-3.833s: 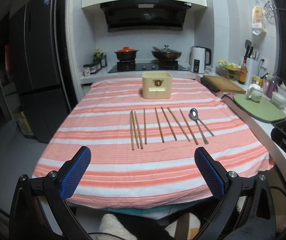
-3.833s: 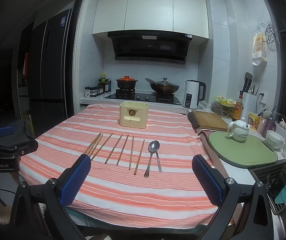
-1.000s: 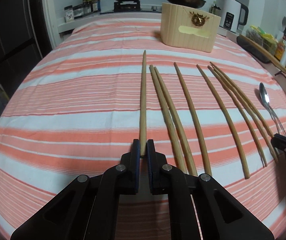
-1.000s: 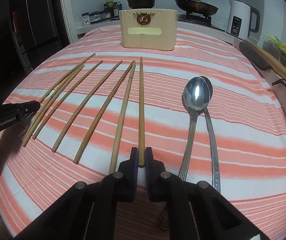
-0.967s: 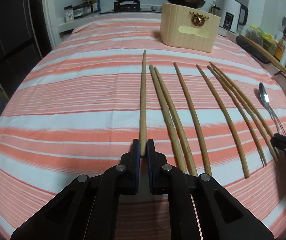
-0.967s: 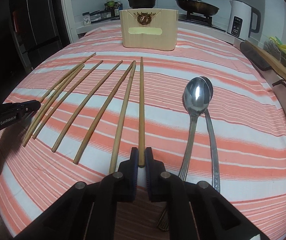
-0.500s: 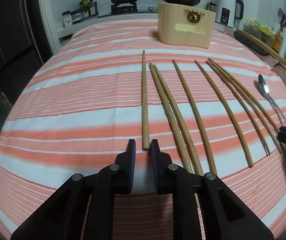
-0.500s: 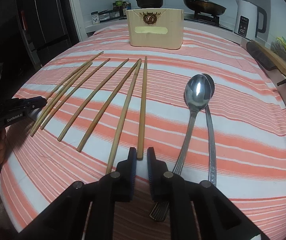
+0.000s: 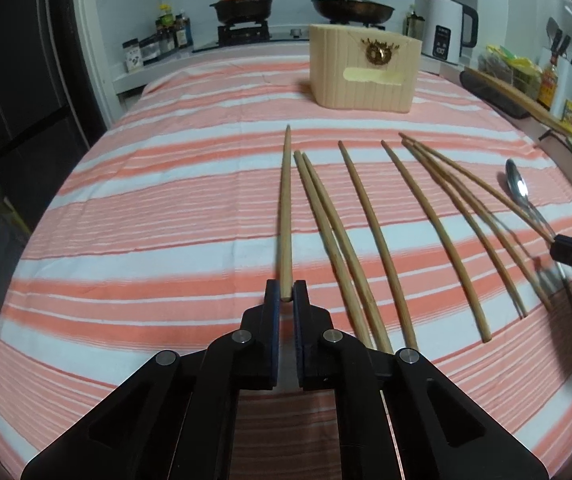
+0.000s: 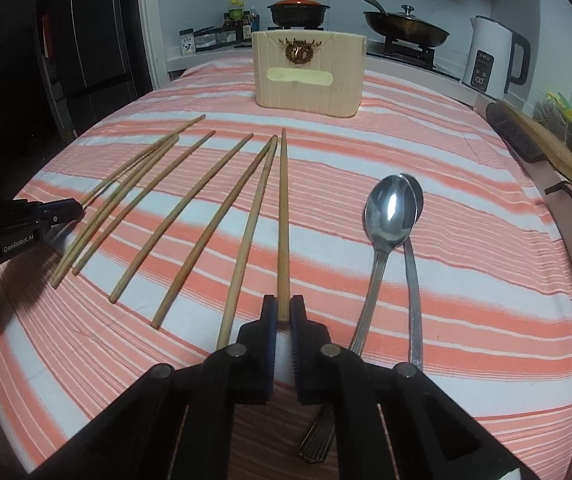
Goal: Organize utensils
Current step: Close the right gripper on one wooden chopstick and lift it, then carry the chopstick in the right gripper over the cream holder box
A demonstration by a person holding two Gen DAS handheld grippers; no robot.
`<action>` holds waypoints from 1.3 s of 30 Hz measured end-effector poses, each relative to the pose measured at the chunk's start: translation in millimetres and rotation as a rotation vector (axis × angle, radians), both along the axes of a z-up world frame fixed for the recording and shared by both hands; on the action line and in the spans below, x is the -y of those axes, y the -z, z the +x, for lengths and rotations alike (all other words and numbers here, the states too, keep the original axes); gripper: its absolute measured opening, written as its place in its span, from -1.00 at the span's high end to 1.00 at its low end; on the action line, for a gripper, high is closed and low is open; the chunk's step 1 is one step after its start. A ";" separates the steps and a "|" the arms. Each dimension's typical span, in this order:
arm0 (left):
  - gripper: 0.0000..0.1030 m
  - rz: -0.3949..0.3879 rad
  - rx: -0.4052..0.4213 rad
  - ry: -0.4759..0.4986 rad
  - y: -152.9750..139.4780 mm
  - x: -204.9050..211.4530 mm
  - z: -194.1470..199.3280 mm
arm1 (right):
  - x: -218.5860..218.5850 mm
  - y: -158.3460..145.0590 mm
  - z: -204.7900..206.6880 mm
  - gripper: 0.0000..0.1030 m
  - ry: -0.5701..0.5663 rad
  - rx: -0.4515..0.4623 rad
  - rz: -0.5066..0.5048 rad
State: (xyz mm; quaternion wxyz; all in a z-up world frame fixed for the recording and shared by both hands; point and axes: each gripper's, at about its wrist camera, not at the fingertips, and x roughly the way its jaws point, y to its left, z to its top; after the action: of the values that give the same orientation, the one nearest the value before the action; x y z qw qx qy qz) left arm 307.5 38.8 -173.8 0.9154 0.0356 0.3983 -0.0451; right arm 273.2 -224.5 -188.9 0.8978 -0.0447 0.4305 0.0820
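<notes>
On striped cloth (image 9: 166,208), both grippers' fingers (image 9: 272,304) (image 10: 268,320) just closed, each pinching a pale wooden chopstick (image 9: 286,208) (image 10: 283,220).

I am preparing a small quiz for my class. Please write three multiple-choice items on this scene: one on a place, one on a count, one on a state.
1. Where does the cream box stand?
A. beyond the far tips of the chopsticks
B. between the spoons
C. on the stove

2. How many spoons lie on the striped cloth?
A. one
B. two
C. four

3. The right gripper is:
A. wide open
B. shut on a spoon
C. shut on a chopstick

Answers: 1 A, the box stands behind the row. 2 B, two bowls and two handles show. 3 C, its pads pinch the chopstick's near end.
</notes>
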 end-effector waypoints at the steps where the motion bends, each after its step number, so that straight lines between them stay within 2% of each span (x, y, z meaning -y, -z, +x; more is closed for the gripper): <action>1: 0.92 -0.005 0.012 0.001 -8.1 -1.7 -0.9 | -1.4 -8.2 -1.5 0.87 -0.006 0.020 -0.007; 11: 0.92 -0.037 0.137 0.011 -80.8 -18.1 -8.1 | -5.7 -90.5 -4.2 0.87 -0.025 0.213 -0.012; 23: 0.92 -0.087 0.277 0.046 -164.1 -21.1 -7.5 | -1.5 -167.4 -1.2 0.87 -0.019 0.356 0.045; 34: 0.92 -0.218 0.242 0.072 -194.2 -21.0 -5.0 | -1.5 -201.4 -1.2 0.87 -0.037 0.348 0.089; 39: 0.92 -0.236 0.228 0.085 -208.7 -10.7 2.0 | -0.6 -211.8 1.8 0.87 -0.044 0.350 0.111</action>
State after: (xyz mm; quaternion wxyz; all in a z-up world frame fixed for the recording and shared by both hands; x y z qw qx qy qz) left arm 309.5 49.5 34.9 0.9499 -0.0507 0.2817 -0.1259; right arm 275.1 -223.9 22.9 0.9580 -0.0179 0.2615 0.1165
